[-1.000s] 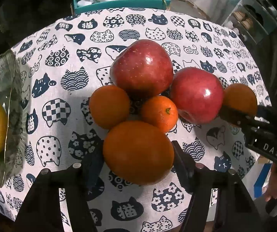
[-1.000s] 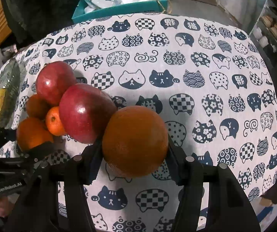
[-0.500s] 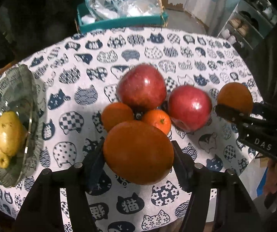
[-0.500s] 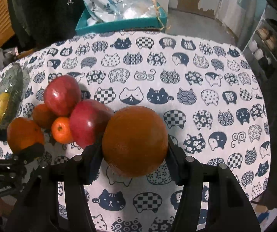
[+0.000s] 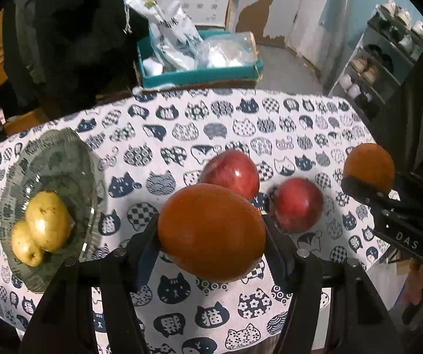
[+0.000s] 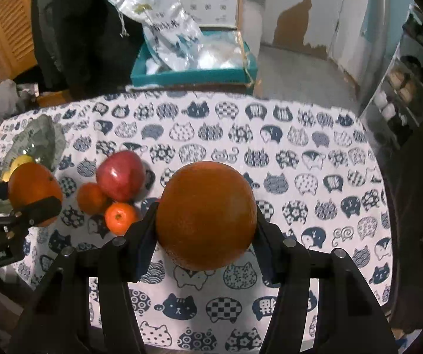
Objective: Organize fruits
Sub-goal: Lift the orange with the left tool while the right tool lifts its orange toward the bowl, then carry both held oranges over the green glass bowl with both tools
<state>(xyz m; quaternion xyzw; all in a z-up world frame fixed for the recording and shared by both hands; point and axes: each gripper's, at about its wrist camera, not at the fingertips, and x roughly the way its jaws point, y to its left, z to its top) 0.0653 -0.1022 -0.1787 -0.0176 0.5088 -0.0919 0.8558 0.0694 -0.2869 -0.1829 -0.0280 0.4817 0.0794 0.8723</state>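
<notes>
Both grippers loaded and up off the table: left gripper (image 5: 211, 233) clenched on a big orange (image 5: 211, 231), right gripper (image 6: 207, 230) clamped on another orange (image 6: 206, 218), each fruit pinched at its sides between black fingers (image 5: 145, 244). Judging progress: early going, with only two pears (image 5: 41, 227) sitting in the glass bowl (image 5: 60, 150) at 9 o'clock in the left view. Left to sort, on the cat-print cloth (image 5: 211, 118): two red apples (image 5: 230, 174) near the middle, one at 12 o'clock of the held orange and one at 2 o'clock, plus two small oranges (image 6: 91, 197) touching an apple in the right view. Probably bowl-bound, both carried oranges, though destination only a guess. On orientation: left orange looks slightly oval, long axis running 9 to 3 across the jaws; right orange near round, no clear axis. Stem ends hidden, so pointing impossible to call.
</notes>
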